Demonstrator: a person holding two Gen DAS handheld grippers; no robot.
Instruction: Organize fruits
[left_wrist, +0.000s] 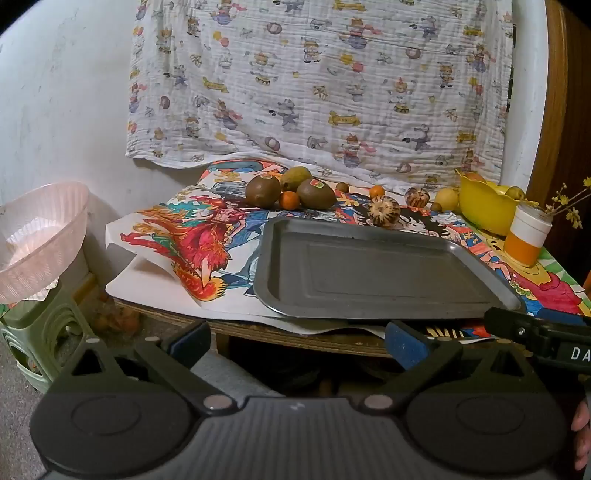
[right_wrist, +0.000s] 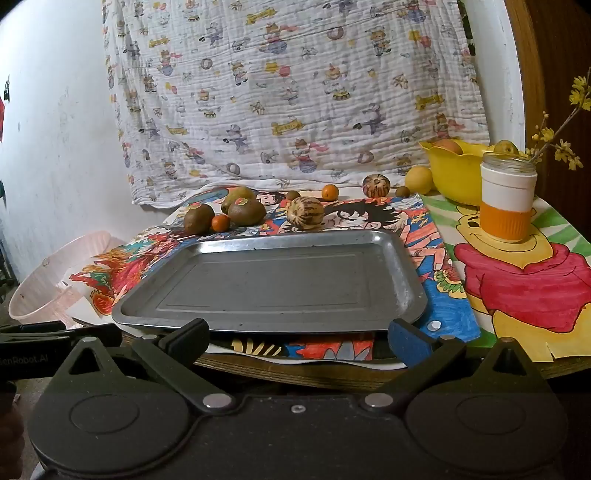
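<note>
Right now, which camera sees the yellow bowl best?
The right wrist view. There the yellow bowl shows most of its front and rim, with fruit inside, though the orange-and-white jar covers its right side. In the left wrist view the bowl sits smaller near the edge, also partly behind the jar.

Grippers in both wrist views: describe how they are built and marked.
The left gripper and the right gripper share one build: a black ribbed body, two round black discs, angled black link arms with silver pivot pins. Each has one dark finger pad and one blue. White lettering runs along each gripper's side where it shows in the other's view. No cables or sleeves show.
</note>
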